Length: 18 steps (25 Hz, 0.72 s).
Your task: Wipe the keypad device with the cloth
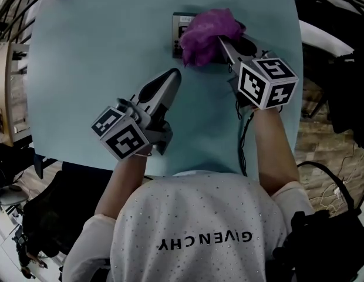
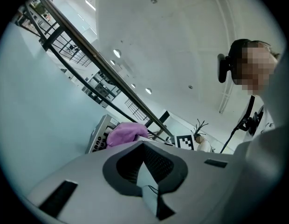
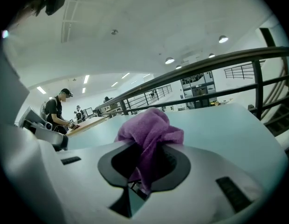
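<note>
A grey keypad device (image 1: pixel 178 33) lies at the far middle of the pale blue table (image 1: pixel 88 69). A bunched purple cloth (image 1: pixel 206 35) covers most of it. My right gripper (image 1: pixel 224 47) is shut on the purple cloth (image 3: pixel 150 135) and presses it onto the device. My left gripper (image 1: pixel 170 81) rests shut on the table a little nearer me, left of the right one, with nothing in its jaws. In the left gripper view the keypad device (image 2: pixel 100 136) shows several dark buttons, with the cloth (image 2: pixel 126 133) lying over its right part.
A black cable (image 1: pixel 243 137) trails over the table's near right edge. Railings (image 2: pixel 84 50) and dark equipment (image 1: pixel 340 104) ring the table. A person (image 3: pixel 56 113) stands at a distant bench.
</note>
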{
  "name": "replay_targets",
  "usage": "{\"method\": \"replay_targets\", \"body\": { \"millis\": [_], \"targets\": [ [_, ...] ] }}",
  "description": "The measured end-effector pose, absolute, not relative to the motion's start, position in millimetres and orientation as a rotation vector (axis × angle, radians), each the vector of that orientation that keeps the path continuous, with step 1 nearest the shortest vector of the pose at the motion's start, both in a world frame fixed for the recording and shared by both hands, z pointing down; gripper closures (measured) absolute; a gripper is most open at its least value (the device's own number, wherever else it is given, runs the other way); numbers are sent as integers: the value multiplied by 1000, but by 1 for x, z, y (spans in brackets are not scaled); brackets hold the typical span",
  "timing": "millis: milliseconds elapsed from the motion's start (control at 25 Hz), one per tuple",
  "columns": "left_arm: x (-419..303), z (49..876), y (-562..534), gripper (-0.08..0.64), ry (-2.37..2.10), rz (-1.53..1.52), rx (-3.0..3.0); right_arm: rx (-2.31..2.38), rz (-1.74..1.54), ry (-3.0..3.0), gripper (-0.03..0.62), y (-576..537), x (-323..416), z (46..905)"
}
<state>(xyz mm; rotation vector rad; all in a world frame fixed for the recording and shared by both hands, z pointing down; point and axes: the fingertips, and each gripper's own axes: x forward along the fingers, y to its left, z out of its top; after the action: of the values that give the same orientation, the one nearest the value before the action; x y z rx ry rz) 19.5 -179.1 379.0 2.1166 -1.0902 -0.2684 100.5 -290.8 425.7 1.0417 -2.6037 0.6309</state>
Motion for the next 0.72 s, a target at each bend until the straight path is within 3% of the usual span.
{"method": "replay_targets", "body": {
  "millis": [720],
  "targets": [
    [-15, 363, -125, 560, -1211, -226, 2079, 1294, 722, -2598, 535, -311, 136, 429]
  ]
}}
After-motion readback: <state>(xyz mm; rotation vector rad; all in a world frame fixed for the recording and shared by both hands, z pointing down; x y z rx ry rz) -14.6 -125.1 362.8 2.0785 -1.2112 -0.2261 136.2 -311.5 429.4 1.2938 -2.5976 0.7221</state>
